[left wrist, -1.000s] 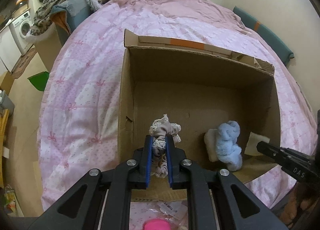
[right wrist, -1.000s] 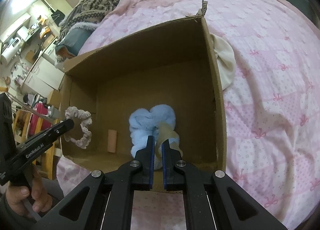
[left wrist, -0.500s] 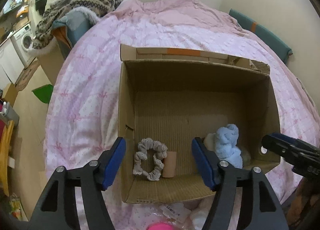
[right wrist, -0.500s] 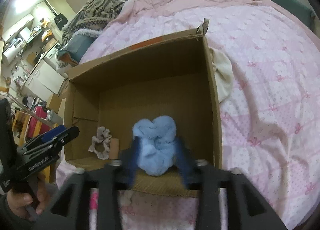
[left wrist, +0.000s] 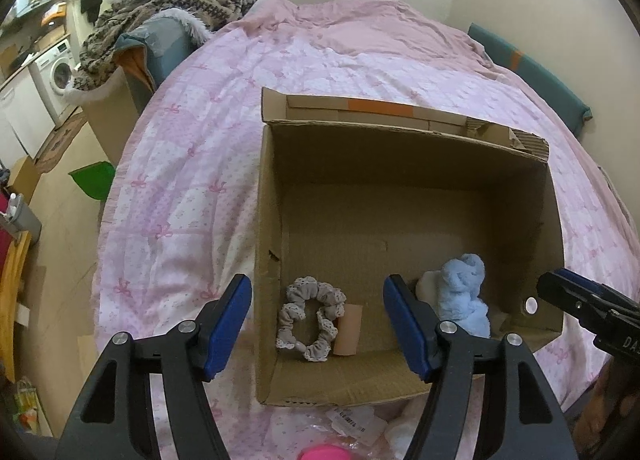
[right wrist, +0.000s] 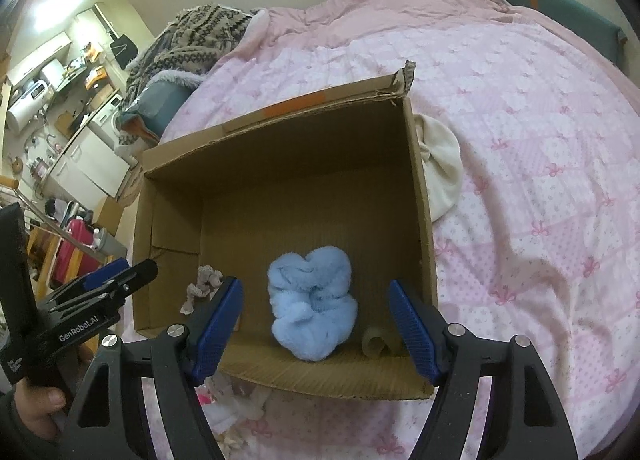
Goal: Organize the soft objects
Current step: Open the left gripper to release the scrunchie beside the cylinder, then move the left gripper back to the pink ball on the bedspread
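On the pink quilted bed [left wrist: 192, 164] sits an open cardboard box [left wrist: 400, 148], w/ 2 soft items on its floor near the front wall. Left gripper [left wrist: 316, 320] hangs above the box's front-left corner, jaws spread wide, holding nothing; the grey lace-trimmed scrunchie [left wrist: 310, 320] lies flat below, betw. its 2 blue pads, touching a small peach-coloured tube [left wrist: 348, 330] on its right side. Right gripper [right wrist: 316, 324] is likewise wide apart & empty, over the front-right part of the box; the fluffy light-blue scrunchie [right wrist: 312, 302] rests betw. its pads, apart from both. Just beside that one, toward the right wall, lies a curled beige scrap [right wrist: 378, 342]. Cream cloth [right wrist: 440, 176] sits on the bed outside the box, against its right wall. Patterned knit blanket [right wrist: 192, 36] piled at far left.
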`<state>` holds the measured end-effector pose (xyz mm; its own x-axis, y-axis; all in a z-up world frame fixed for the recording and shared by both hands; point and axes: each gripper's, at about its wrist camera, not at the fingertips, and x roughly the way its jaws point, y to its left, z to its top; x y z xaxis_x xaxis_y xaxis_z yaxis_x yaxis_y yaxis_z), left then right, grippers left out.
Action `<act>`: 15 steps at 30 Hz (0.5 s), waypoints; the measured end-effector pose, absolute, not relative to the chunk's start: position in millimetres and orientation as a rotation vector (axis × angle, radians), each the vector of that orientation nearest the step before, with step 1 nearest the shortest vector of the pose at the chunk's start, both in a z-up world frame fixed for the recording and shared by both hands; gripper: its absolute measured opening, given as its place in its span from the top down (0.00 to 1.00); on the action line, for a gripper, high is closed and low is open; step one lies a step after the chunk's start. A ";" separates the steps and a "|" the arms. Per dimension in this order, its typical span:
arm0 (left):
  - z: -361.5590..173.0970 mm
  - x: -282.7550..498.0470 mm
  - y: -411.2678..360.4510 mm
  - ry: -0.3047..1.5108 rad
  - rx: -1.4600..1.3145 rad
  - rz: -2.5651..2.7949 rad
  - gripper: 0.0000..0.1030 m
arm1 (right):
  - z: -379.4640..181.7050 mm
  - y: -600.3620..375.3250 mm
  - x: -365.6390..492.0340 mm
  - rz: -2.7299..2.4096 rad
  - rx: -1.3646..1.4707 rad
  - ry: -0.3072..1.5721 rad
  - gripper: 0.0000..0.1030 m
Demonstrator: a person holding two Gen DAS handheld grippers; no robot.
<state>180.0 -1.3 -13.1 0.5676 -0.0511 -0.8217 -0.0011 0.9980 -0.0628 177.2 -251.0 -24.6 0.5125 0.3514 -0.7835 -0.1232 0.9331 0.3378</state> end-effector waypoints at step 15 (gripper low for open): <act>4.8 145.3 10.9 0.958 -0.057 -0.013 0.36 | -22.4 -253.3 163.9 0.269 0.248 0.997 0.23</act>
<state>145.3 10.9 4.8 0.5754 -0.0369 -0.8170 -0.0139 0.9984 -0.0549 163.9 -253.3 -22.4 0.5154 0.3336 -0.7894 -0.1084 0.9391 0.3261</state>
